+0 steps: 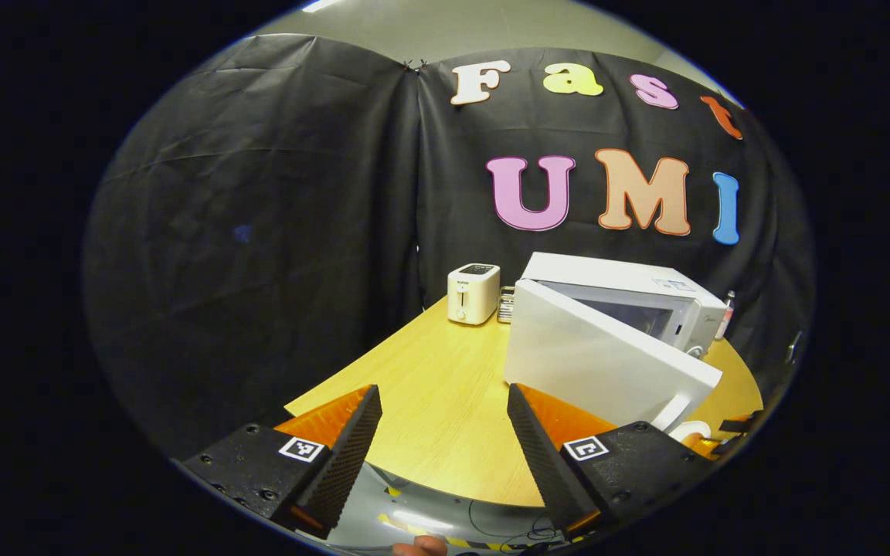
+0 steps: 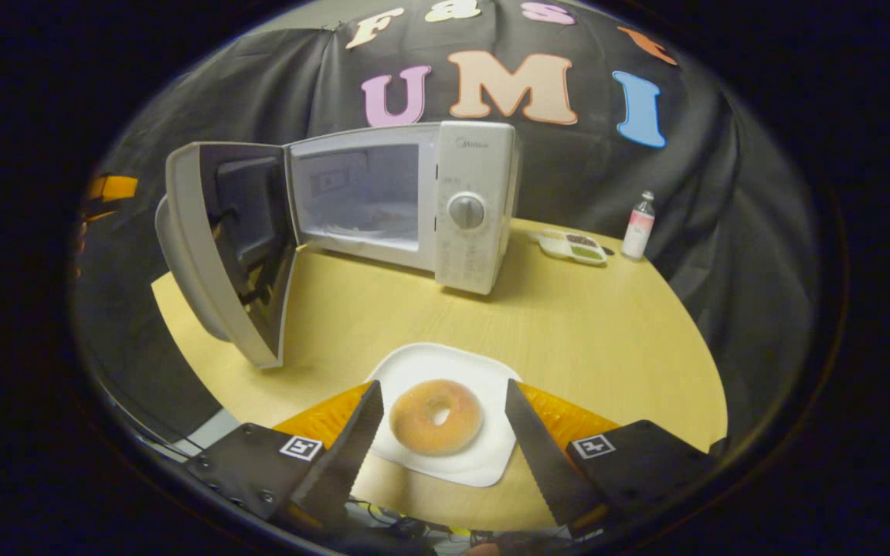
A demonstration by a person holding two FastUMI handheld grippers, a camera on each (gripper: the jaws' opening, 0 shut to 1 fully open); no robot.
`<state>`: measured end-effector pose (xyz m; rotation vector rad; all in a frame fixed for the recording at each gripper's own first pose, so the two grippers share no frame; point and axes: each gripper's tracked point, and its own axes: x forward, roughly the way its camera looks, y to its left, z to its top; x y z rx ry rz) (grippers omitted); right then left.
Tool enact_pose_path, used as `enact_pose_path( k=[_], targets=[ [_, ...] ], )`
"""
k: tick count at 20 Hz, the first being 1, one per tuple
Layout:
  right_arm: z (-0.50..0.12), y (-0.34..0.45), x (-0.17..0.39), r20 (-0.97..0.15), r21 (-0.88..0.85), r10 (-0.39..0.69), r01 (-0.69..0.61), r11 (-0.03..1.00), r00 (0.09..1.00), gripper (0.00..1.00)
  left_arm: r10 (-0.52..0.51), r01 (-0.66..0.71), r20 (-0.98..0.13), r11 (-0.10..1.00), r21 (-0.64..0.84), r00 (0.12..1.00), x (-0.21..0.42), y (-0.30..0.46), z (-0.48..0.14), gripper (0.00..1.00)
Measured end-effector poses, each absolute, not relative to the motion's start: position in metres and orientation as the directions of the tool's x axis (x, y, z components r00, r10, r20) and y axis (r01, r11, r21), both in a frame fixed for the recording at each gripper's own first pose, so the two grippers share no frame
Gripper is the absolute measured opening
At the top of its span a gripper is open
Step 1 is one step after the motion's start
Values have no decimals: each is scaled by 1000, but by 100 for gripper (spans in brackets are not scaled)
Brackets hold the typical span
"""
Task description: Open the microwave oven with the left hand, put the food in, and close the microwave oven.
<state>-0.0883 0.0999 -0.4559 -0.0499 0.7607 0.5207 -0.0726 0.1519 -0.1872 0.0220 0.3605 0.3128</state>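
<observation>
microwave [image 2: 445, 201] on the table [image 2: 568, 324], door [image 2: 221, 247] swung wide open. donut [image 2: 436, 415] sits on a white plate [image 2: 484, 455] near the table's front edge, between the right gripper [image 2: 441, 444] fingers, which are spread wide w/ nothing held. left gripper [image 1: 445, 440] also wide open, empty, just short of the door.

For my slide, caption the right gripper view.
Open gripper above doughnut on plate, microwave door open.
</observation>
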Motion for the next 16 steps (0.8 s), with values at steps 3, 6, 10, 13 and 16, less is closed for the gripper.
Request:
enact_pose_path(
  k=[3,6,10,13,16],
  targets=[
    [-467,102,-89,-684,169,442,-463,870,580,100,303,-302,-317,952,54,899,-64,141,-178,97],
    [-474,104,-88,-690,177,446,-464,868,570,100,305,-300,-310,952,65,901,-58,133,-173,97],
    [-486,105,-92,-706,200,457,-467,861,541,100,313,-300,-302,950,89,901,-54,127,-168,97],
    [-492,108,-95,-719,225,469,-466,856,513,98,322,-307,-301,947,94,898,-53,125,-165,97],
    [-494,110,-93,-718,225,471,-470,854,513,93,336,-324,-306,942,92,891,-54,127,-167,95]
  ],
)
